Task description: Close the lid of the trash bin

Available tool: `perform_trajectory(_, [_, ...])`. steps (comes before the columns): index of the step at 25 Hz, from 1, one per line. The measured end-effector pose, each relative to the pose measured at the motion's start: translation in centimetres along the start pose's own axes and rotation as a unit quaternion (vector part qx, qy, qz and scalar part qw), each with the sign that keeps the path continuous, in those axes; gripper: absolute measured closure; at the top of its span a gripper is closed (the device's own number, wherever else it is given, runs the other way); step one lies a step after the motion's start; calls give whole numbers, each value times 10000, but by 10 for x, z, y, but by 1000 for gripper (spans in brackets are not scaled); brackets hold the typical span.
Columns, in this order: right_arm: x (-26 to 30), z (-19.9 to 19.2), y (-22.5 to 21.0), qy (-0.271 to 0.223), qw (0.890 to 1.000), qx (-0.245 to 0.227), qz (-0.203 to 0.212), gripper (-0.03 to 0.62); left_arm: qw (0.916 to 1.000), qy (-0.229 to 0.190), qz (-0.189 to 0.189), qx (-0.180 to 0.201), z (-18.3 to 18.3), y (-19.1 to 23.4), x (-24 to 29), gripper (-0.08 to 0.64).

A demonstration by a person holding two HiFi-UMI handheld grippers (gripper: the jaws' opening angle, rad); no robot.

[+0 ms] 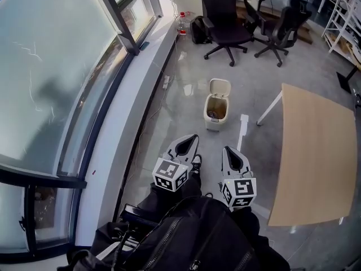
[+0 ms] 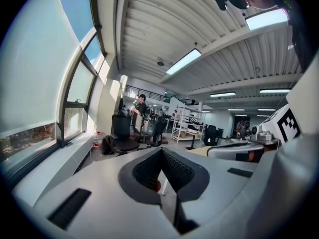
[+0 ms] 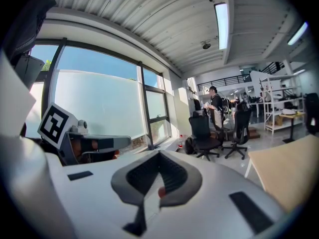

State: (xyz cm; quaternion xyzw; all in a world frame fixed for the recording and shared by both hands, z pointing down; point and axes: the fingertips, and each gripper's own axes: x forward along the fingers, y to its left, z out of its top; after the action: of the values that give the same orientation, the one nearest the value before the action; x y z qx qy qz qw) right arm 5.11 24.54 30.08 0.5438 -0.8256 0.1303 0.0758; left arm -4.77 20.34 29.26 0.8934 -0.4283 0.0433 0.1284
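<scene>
The wooden table [image 1: 316, 151] crowds the right side, so a reach could clip its white leg. The small cream trash bin [image 1: 216, 117] stands well ahead on the floor with its lid [image 1: 219, 86] upright. A hard push on the lid may tip it. The left gripper [image 1: 194, 137] and right gripper [image 1: 226, 149] are each pressed together, holding nothing.

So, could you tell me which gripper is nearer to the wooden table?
Right. The right gripper hangs off the left edge of the wooden table; the left gripper is farther off, toward the window.
</scene>
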Motion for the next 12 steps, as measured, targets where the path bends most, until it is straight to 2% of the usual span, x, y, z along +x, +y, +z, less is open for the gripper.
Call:
perform_trajectory(4, [44, 13, -17, 62, 9999, 6, -119, 588, 9999, 35, -137, -9, 13, 29, 37, 560])
perform_trajectory(12, [147, 28, -56, 196, 9992, 78, -336, 588, 9989, 282, -363, -135, 18, 100, 118, 560])
